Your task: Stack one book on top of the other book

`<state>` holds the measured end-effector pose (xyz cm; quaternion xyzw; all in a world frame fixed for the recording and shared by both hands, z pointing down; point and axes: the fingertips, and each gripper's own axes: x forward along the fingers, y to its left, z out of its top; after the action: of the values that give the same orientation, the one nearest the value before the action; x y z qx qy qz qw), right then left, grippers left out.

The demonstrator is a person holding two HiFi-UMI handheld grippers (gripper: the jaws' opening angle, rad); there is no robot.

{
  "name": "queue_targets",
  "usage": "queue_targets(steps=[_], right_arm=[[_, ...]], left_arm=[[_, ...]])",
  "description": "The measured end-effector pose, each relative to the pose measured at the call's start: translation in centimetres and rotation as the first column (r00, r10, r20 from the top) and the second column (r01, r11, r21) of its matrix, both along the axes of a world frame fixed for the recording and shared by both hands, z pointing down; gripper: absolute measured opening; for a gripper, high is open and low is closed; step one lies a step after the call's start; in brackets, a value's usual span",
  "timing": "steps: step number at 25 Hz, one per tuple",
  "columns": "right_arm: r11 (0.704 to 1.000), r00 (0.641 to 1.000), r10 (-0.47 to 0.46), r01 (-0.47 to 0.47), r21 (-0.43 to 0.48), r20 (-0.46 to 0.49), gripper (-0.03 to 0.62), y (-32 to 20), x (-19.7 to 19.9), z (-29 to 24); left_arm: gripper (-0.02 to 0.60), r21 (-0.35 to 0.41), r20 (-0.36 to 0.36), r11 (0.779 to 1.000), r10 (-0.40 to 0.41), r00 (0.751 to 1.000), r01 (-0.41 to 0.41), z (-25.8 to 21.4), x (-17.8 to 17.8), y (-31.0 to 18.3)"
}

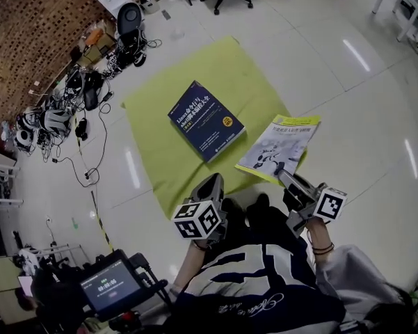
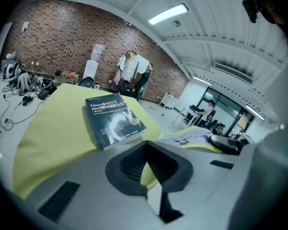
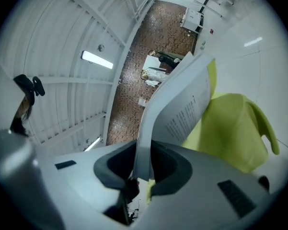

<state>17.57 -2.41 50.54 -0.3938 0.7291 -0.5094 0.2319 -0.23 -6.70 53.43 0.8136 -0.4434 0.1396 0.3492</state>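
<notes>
At the left of the head view, the left hand-held gripper [image 1: 210, 183] is held low over the near edge of the green cloth [image 1: 160, 165], and in its own view its jaws [image 2: 144, 145] are seen brought together with nothing between them. Just ahead of it the blue book [image 1: 206, 120] lies flat on the cloth, cover up, its long axis running from far left to near right. Its near corner is pointed toward this gripper, which makes the left hand the nearer one to it. To the right, well clear of the blue book, the light book [image 1: 282, 143] is gripped at its near edge by the right hand-held gripper [image 1: 282, 172]. The jaws [image 3: 143, 169] are clamped on that edge, and the pages [image 3: 182, 109] rise away from them.

The coming move is judged to turn on the blue book lying forward and to the left of the held one, so a leftward carry is called for. Only the head view shows the gap between the two books. Only the right gripper view confirms the clamp, though whether the book's far edge rests on the cloth cannot be told
</notes>
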Motion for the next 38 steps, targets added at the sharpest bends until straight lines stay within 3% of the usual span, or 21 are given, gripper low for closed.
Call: queue_targets(steps=[6,12,17,23,28,31,34,38], right_arm=[[0.998,1.0,0.002,-0.003,0.062,0.03,0.078,-2.2,-0.5,-3.7],[0.99,0.999,-0.039,0.037,0.137,0.009,0.081,-5.4,-4.1,-8.1],[0.968,0.993,-0.12,0.118,0.222,-0.003,0.083,-8.5,-6.4,-10.7],[0.934,0.962,-0.266,0.274,0.228,-0.068,0.083,-15.4,-14.5,-10.9],[0.928,0.936,-0.35,0.352,0.123,-0.038,0.083,-18.3,-16.9,-4.6],[0.92,0.917,-0.386,0.39,0.033,-0.099,0.081,-17.5,-17.9,-0.6],[0.927,0.913,-0.372,0.354,-0.126,-0.169,0.077,-16.6,-17.5,4.5],[0.918,0.936,-0.32,0.268,-0.291,-0.149,0.084,-15.7,-15.6,9.2]], left_arm=[[0.005,0.02,-0.011,0.999,-0.042,0.999,0.043,-0.3,-2.0,-2.2],[0.005,0.04,-0.04,0.994,-0.1,0.994,0.102,-0.8,-5.9,-5.9],[0.005,0.058,-0.054,0.988,-0.14,0.989,0.143,-0.5,-8.0,-6.9],[0.005,0.06,-0.075,0.981,-0.178,0.981,0.183,-1.9,-12.8,-9.2],[0.004,0.068,-0.062,0.984,-0.158,0.985,0.163,-1.2,-13.2,-9.8],[0.005,0.073,-0.053,0.988,-0.135,0.989,0.139,-1.0,-14.0,-9.8],[0.005,0.066,-0.044,0.99,-0.121,0.992,0.124,-0.3,-15.4,-10.0],[0.005,0.05,-0.04,0.993,-0.102,0.994,0.104,0.4,-15.8,-10.3]])
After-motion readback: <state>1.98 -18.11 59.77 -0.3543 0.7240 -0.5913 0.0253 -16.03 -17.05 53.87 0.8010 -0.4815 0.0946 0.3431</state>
